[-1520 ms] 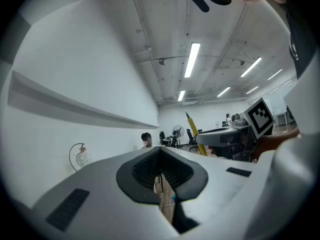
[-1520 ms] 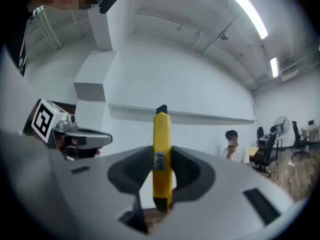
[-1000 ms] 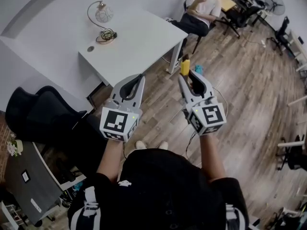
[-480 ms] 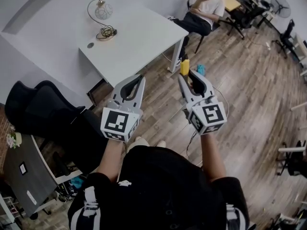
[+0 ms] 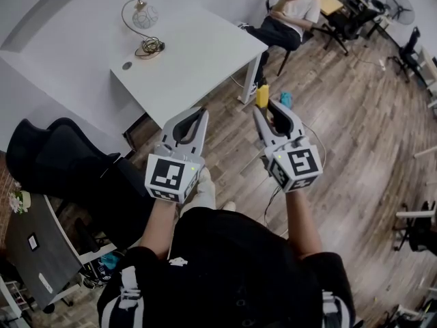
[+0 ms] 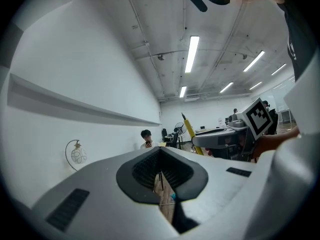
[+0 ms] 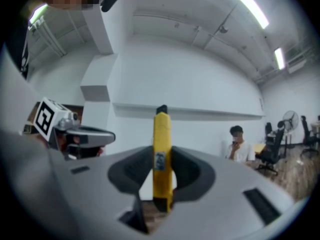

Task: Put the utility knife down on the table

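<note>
The yellow utility knife [image 5: 263, 95] stands upright between the jaws of my right gripper [image 5: 266, 108], which is shut on it; in the right gripper view the utility knife [image 7: 162, 159] rises above the pads [image 7: 190, 171]. My left gripper [image 5: 198, 111] is held level beside it, its tips together with nothing between them. The white table [image 5: 191, 53] lies ahead and to the left, beyond both grippers. In the left gripper view the right gripper [image 6: 225, 141] and the knife [image 6: 189, 131] show at the right.
A globe lamp [image 5: 140, 16] and a coiled cable [image 5: 151, 46] sit at the table's far end. A black office chair [image 5: 54, 162] stands at the left. A seated person [image 5: 290, 9] is beyond the table's right corner. A blue object [image 5: 284, 100] lies on the wooden floor.
Both grippers have edged a little toward the table, the knife still held. A light shoe has stepped forward under the left gripper.
</note>
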A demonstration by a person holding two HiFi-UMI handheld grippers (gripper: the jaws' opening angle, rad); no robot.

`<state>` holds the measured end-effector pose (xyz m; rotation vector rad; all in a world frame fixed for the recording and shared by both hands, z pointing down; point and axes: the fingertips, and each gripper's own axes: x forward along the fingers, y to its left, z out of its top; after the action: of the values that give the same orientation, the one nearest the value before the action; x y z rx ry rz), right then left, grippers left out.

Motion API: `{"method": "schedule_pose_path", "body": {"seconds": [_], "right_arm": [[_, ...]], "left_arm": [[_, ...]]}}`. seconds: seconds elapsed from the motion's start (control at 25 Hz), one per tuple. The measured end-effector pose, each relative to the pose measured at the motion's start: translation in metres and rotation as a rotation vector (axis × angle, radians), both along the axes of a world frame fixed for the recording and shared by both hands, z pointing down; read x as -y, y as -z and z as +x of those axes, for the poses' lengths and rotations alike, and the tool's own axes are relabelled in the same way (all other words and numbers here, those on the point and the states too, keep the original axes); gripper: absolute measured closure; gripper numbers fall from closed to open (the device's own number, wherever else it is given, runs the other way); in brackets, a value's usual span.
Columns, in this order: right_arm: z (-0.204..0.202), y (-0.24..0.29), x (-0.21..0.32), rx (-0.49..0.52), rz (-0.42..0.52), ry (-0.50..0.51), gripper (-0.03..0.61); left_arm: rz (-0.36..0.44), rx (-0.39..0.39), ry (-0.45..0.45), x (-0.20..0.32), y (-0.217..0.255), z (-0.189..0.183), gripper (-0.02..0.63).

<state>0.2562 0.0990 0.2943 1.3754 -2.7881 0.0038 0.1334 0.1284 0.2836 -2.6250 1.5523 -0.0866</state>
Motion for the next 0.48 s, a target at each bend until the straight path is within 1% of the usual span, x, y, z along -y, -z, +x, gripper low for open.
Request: {"method": "schedule_pose_path", "body": {"seconds": [0.24,0.4,0.48], "right_arm": [[-0.013,-0.001,0.026,-0.006,-0.004,-0.003,0.442],[-0.027,-0.002,0.05,-0.023,-0.05,-0.018,0.442],[-0.035,0.0,0.064,-0.01,-0.038,-0.009,0.442]], "left_arm": [[0.0,-0.006,0.003,0.028,-0.001,-0.015,0.595],[-0.002,-0.01,0.001,0.054,-0.001,-0.028,0.595],[-0.004,-0.011,-0.001,0.069,-0.002,-0.034,0.595]]}}
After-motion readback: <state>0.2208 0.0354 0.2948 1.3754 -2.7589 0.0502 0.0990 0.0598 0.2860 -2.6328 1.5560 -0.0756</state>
